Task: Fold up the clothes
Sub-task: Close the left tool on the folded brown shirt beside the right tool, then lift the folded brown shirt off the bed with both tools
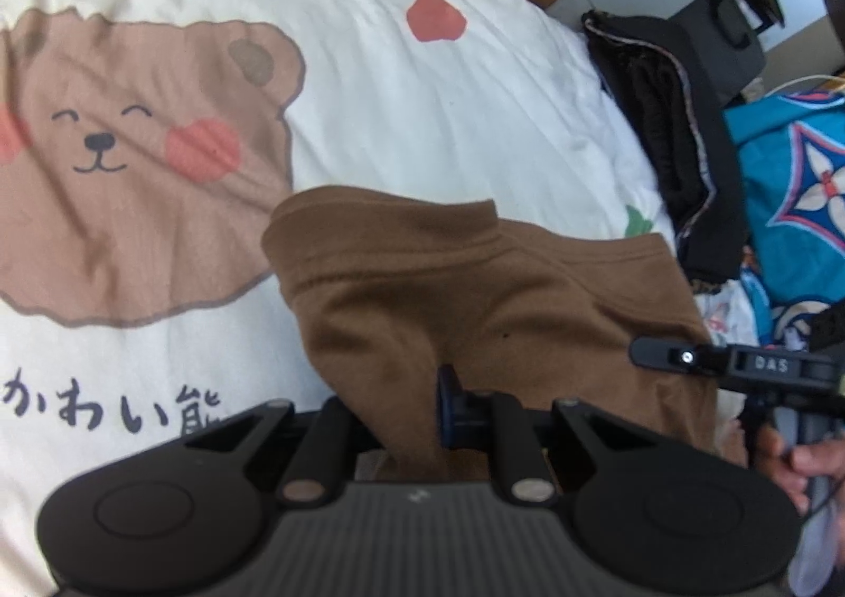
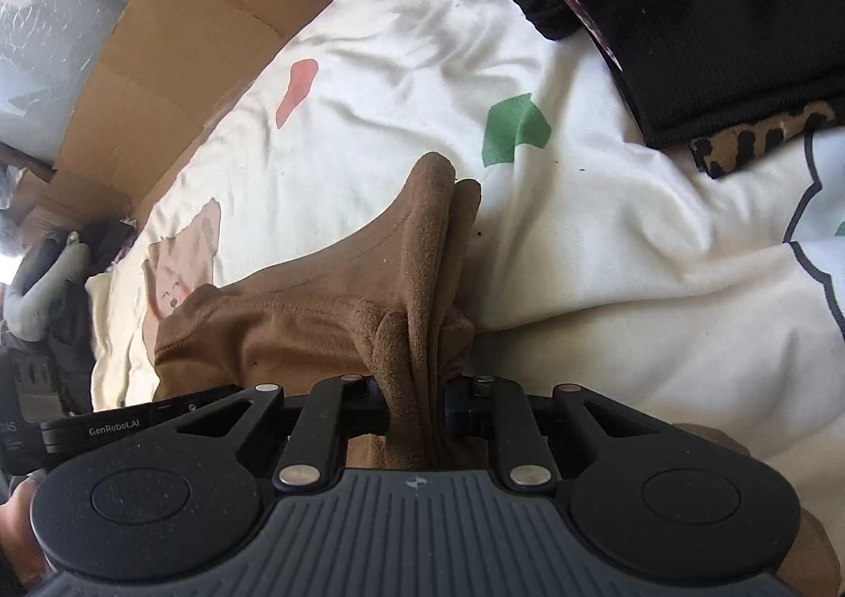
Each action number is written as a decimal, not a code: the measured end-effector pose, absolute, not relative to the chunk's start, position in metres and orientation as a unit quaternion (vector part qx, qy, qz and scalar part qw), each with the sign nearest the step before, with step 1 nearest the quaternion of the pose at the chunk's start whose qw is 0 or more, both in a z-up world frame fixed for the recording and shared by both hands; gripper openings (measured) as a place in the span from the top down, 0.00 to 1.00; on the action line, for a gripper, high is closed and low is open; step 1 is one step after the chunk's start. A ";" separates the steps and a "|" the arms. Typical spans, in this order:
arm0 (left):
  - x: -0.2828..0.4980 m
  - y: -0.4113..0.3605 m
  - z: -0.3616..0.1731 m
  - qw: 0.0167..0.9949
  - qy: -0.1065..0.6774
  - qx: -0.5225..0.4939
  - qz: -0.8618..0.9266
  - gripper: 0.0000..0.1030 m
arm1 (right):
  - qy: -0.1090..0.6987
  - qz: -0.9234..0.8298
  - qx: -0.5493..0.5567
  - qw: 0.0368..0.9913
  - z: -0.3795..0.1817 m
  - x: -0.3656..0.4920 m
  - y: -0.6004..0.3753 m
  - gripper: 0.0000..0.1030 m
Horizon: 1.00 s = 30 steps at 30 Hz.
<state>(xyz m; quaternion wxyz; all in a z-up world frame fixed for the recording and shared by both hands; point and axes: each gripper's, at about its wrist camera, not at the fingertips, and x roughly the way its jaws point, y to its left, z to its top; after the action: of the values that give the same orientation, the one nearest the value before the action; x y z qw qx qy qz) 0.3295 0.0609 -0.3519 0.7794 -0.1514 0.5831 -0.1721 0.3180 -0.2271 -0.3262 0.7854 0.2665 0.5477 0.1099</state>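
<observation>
Bear-print blanket (image 1: 422, 121): both grippers (left (image 1: 412, 417), right (image 2: 417, 407)) pinch brown garment (image 1: 475, 290).

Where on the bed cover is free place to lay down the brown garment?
Free: the white stretch of bed cover between the bear print and the black clothes, around the red heart. Crowded: the right edge, with black clothes and blue patterned fabric. Both tongs grip the brown garment.

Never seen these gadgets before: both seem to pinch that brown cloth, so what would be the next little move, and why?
Probably lift both ends and carry them across to fold: the left gripper and right gripper each pinch bunched brown garment, hanging slack over the bear-print bedspread.
</observation>
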 end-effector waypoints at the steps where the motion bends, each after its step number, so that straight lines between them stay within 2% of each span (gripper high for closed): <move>1: 0.328 0.060 -0.350 0.782 0.583 -0.152 -0.163 0.88 | 0.547 0.108 0.262 0.788 -0.323 0.317 -0.225 0.85; 14: 0.305 0.033 -0.293 0.818 0.554 -0.128 -0.093 0.88 | 0.537 0.090 0.224 0.808 -0.275 0.301 -0.202 0.85; 30: 0.253 0.010 -0.199 0.852 0.510 -0.102 -0.059 0.89 | 0.502 0.109 0.199 0.834 -0.180 0.259 -0.189 0.86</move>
<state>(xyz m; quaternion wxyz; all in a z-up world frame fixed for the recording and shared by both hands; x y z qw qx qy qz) 0.2531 0.0100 -0.1989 0.8519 -0.1019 0.5103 -0.0590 0.2589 -0.1893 -0.1795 0.8343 0.1993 0.5024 0.1087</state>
